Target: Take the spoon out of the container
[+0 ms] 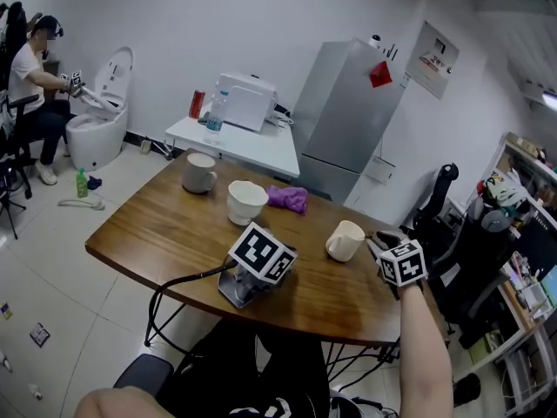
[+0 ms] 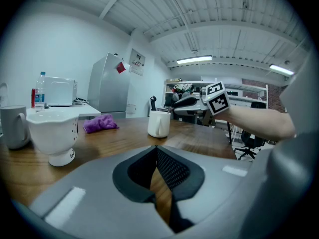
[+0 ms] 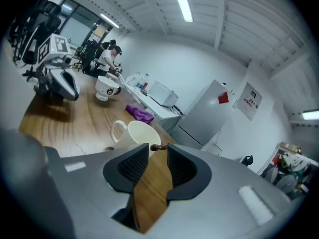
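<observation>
Right claw (image 3: 158, 151) is wide open and its pads aren't pressing on anything. There's just bare wood showing through the gap. Right at the tips you can see a small dark brown end of the spoon (image 3: 154, 147), lying across the gap. It's outside the mug (image 3: 132, 133), just beside the wall and below the rim. Can't tell whether it's flat on the worktop (image 1: 165, 233). In the right gripper view the mug is just past the tips at about 11 o'clock, handle on its far left.

In the head view that cream mug sits close to the right claw, at roughly its 10 o'clock, with the person's forearm running back toward 6.

Left claw (image 2: 156, 149) is closed up, tips meeting, nothing in it. It's parked on the worktop at the mug's 8 to 9 o'clock, with a black cable trailing off it toward 9.

Further out from the left claw in the head view:
- white cup (image 1: 246, 202) at about 12 o'clock
- purple cloth (image 1: 287, 198) just beside that cup at its 3 o'clock
- grey mug (image 1: 199, 172) at the cup's 10 o'clock

Past the wood there's a white worktop (image 1: 252, 146) at 12 with a boxy white machine, a can and a bottle on it. A silver fridge (image 1: 348, 120) is at about 1 o'clock. Way off at 10 o'clock a person (image 1: 35, 68) sits by a toilet (image 1: 100, 111).
</observation>
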### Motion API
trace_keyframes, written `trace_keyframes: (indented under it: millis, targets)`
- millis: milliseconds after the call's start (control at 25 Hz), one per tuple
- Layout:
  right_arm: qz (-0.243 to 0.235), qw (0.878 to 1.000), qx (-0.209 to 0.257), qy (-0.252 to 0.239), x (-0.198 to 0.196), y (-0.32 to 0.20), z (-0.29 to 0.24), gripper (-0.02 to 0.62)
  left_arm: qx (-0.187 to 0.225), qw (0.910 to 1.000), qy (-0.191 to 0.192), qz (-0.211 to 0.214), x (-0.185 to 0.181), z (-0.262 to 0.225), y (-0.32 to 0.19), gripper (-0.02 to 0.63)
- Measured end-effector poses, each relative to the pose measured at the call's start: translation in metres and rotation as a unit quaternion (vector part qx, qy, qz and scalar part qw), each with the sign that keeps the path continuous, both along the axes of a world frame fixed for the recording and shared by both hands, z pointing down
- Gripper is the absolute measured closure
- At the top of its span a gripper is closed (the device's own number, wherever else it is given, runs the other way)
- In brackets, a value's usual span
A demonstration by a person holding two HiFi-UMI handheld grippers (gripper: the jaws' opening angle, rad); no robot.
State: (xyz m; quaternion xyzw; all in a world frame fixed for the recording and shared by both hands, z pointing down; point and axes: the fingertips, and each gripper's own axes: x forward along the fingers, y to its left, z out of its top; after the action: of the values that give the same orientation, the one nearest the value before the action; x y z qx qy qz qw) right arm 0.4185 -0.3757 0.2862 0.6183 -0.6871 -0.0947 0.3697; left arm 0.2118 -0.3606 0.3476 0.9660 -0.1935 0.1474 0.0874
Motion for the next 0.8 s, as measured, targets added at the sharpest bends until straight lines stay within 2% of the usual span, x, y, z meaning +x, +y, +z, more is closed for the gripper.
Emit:
trace_keyframes:
  millis: [200,280,440,640,800]
  targets:
    - [0.004,0.996,-0.009,0.091,-0.007,-0.007,0.008,0.472,0.0,1.0,0.0,-0.001,-0.001,0.0,-0.001,0.594]
    - [0.009,0.991,-0.014,0.134,-0.006,-0.007,0.01,0.525,-0.001,1.0,0.0,-0.002,0.0,0.0,0.0,0.594]
    - [0.01,0.98,0.03,0.198,-0.01,0.001,-0.011,0.532,-0.001,1.0,0.0,0.0,0.001,0.001,0.0,0.594]
    - [0.005,0.972,0.104,0.211,-0.025,0.017,-0.053,0.532,0.0,1.0,0.0,-0.001,-0.004,0.003,-0.003,0.594]
    - [0.001,0.973,0.158,0.17,-0.031,0.036,-0.086,0.532,0.0,1.0,0.0,0.0,-0.002,0.002,-0.001,0.594]
